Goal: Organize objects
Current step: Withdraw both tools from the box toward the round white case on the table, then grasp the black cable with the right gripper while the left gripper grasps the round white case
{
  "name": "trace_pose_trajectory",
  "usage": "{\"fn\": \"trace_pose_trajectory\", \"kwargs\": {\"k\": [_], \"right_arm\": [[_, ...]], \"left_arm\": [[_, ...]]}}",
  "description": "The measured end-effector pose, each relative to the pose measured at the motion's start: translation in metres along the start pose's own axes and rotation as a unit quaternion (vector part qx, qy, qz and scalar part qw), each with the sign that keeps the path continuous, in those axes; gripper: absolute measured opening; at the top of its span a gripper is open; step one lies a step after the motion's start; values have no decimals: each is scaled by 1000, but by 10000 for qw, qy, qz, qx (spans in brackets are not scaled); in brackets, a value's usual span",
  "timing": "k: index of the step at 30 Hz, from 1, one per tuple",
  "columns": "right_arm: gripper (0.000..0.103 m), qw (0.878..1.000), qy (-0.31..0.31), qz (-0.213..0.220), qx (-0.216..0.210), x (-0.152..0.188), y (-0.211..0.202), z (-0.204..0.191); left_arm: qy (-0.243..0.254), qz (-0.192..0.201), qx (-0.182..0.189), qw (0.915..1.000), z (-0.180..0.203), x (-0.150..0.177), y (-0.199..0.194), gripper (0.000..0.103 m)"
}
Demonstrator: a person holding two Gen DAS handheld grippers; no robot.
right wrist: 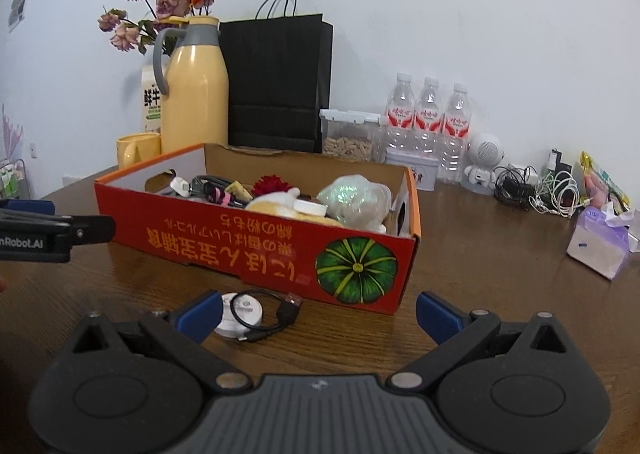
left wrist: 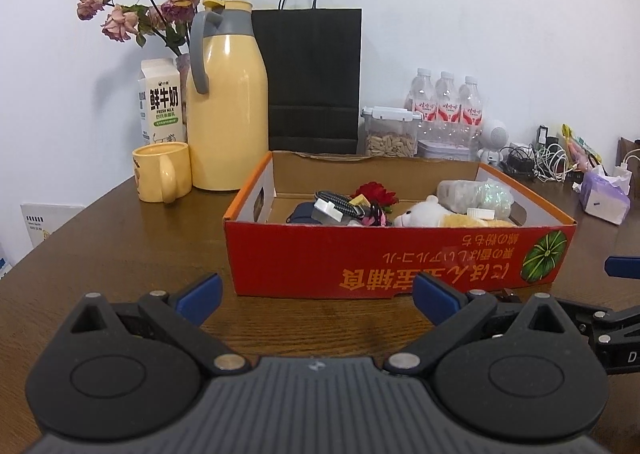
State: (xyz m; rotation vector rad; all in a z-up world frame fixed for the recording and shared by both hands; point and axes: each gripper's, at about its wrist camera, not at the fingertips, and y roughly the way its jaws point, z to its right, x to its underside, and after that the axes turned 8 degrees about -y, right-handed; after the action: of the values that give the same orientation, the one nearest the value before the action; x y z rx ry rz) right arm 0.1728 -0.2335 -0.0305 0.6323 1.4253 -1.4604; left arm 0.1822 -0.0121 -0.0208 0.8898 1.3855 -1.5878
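A red cardboard box [left wrist: 392, 254] with a pumpkin print stands on the wooden table; it also shows in the right wrist view [right wrist: 240, 242]. It holds a plush toy [left wrist: 424, 214], a red flower [left wrist: 374, 191], cables [left wrist: 340, 204] and a plastic bag [left wrist: 476, 194]. A white round charger with a black cable [right wrist: 248, 312] lies on the table in front of the box, just beyond my right gripper's left finger. My left gripper [left wrist: 316, 296] is open and empty in front of the box. My right gripper [right wrist: 318, 312] is open and empty.
Behind the box stand a yellow thermos [left wrist: 226, 102], a yellow mug [left wrist: 162, 172], a milk carton [left wrist: 162, 102], a black paper bag [left wrist: 314, 78], a jar of nuts [left wrist: 390, 132] and three water bottles [left wrist: 446, 102]. A tangle of cables [right wrist: 536, 190] and a tissue pack [right wrist: 600, 242] lie right.
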Motion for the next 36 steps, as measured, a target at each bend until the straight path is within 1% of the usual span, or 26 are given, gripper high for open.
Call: {"fn": "trace_pose_trajectory", "kwargs": {"k": [6, 9, 10, 12, 13, 14, 15, 17, 21, 23, 26, 28, 30, 34, 36], "right_arm": [[103, 10000, -19, -90, -32, 1, 4, -1], [97, 9999, 3, -89, -65, 1, 5, 0], [94, 9999, 17, -101, -74, 2, 6, 0], [92, 9999, 68, -126, -84, 2, 7, 2], [86, 9998, 102, -128, -87, 2, 7, 3], [77, 9998, 130, -143, -83, 2, 8, 3], [72, 9997, 164, -170, -90, 2, 9, 4], [58, 9994, 244, -223, -132, 2, 11, 7], [49, 9986, 352, -321, -247, 2, 16, 9], [39, 9977, 392, -398, -384, 1, 22, 8], [35, 9959, 544, -473, -546, -4, 32, 10], [32, 9952, 585, -507, -591, -7, 38, 10], [31, 9946, 590, -577, -632, -8, 44, 9], [20, 9935, 509, -763, -670, -6, 51, 6], [18, 9938, 473, -768, -646, -5, 50, 5]], "left_arm": [[-32, -22, 44, 10000, -1, 1, 1, 103], [-71, -65, 30, 9999, -2, 1, 3, 103], [-87, -68, 21, 9999, -3, 1, 3, 103], [-120, -67, 6, 9999, -4, 1, 4, 103], [-132, -71, -7, 9999, -4, 1, 4, 103], [-144, -86, -24, 9999, -5, 1, 5, 103], [-154, -99, -35, 9998, -6, 1, 5, 103], [-188, -122, -41, 9997, -7, 0, 6, 103], [-220, -152, -59, 9996, -9, 0, 7, 103], [-225, -158, -61, 9996, -9, 0, 7, 103], [-238, -174, -75, 9995, -9, 0, 8, 103], [-241, -192, -82, 9995, -10, 0, 8, 103], [-216, -223, -81, 9995, -9, 0, 10, 103], [-61, -317, -39, 9995, -3, 3, 13, 103], [80, -353, 82, 9993, 5, 4, 14, 103]]}}
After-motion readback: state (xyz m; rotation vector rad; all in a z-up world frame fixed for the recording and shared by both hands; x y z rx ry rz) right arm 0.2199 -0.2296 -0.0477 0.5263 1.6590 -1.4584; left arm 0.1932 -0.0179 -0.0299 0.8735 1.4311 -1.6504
